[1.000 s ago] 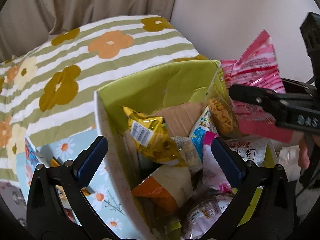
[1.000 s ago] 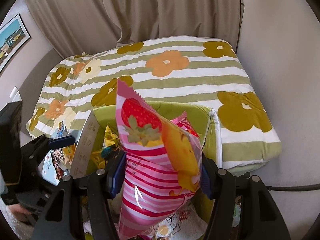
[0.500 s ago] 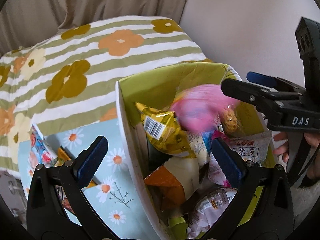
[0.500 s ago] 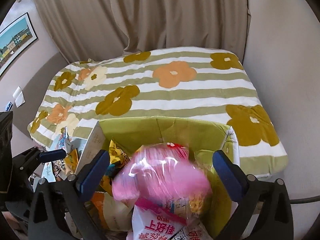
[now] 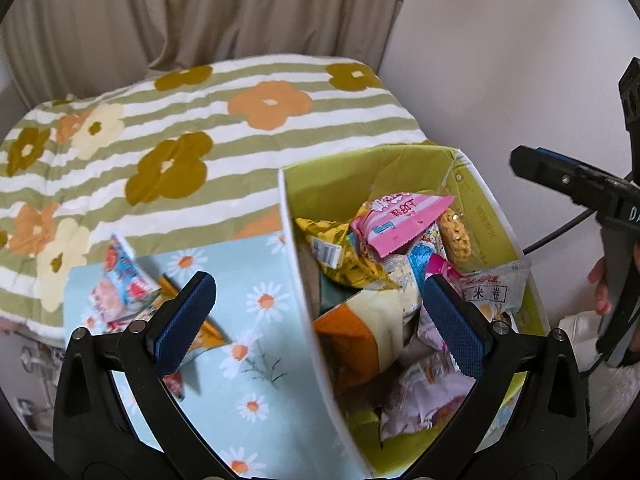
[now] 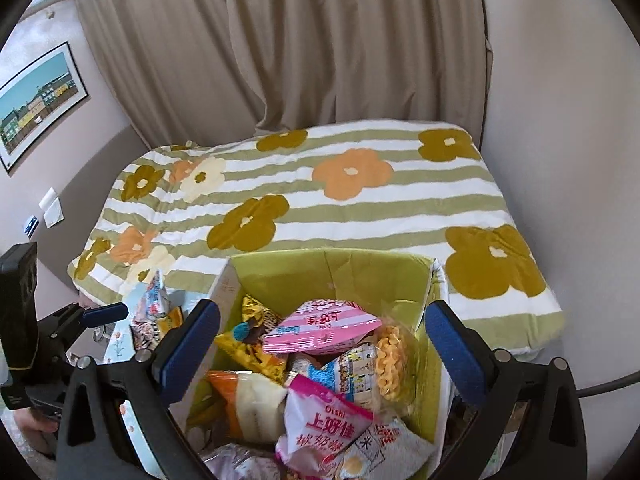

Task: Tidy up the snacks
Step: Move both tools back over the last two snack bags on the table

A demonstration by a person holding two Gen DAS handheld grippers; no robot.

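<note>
A green-lined box [image 5: 472,184] [image 6: 332,276] holds several snack packets. A pink striped packet [image 5: 400,220] [image 6: 324,330] lies on top of the pile, beside a yellow packet [image 5: 340,252] and an orange-and-white one [image 6: 248,404]. My left gripper [image 5: 316,316] is open and empty above the box's left wall. My right gripper [image 6: 320,344] is open and empty above the box; it also shows at the right of the left wrist view [image 5: 576,184]. Loose packets [image 5: 124,284] lie on a daisy-print cloth [image 5: 256,364] left of the box.
A bed with a green-striped flower quilt [image 6: 320,200] stands behind the box. Beige curtains [image 6: 300,60] hang at the back. A wall is on the right, and a cable [image 5: 560,232] runs there. A framed picture [image 6: 36,104] hangs at left.
My right gripper opened and let go of the pink striped packet, which dropped onto the pile in the box. Both grippers drew back and rose.
</note>
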